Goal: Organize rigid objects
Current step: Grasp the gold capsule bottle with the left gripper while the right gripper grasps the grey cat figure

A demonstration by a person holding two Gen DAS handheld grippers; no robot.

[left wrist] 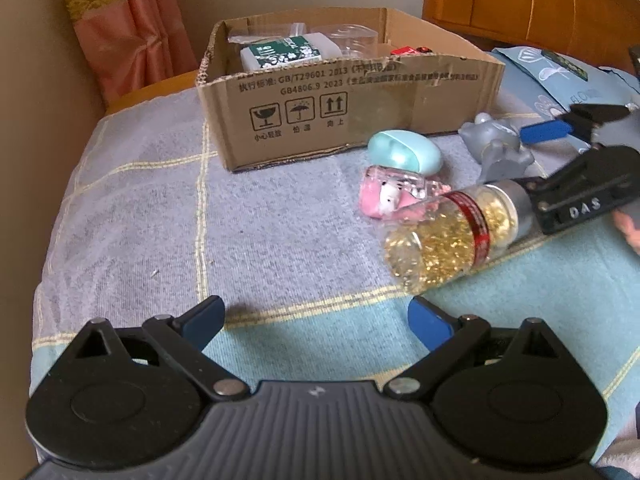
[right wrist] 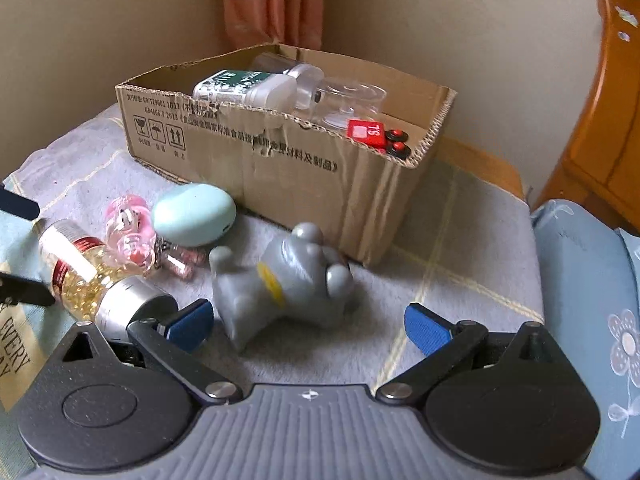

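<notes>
An open cardboard box (left wrist: 348,92) (right wrist: 280,168) stands on the bed and holds a white bottle with a green label (right wrist: 244,88), clear plastic containers and a red toy car (right wrist: 376,136). In front of it lie a teal oval case (left wrist: 404,154) (right wrist: 194,214), a pink clear toy (left wrist: 396,196) (right wrist: 130,232), a capsule bottle (left wrist: 452,236) (right wrist: 84,276) and a grey bear figurine (left wrist: 496,144) (right wrist: 280,284). My right gripper (right wrist: 308,326) (left wrist: 528,164) is open, with the figurine's base between its fingers. My left gripper (left wrist: 319,320) is open over bare bedspread.
The checked bedspread (left wrist: 160,220) drops off at its left edge toward a wall. A blue flowered pillow (right wrist: 592,300) lies to the right. Wooden furniture (left wrist: 540,0) and a curtain (left wrist: 128,28) stand behind the box.
</notes>
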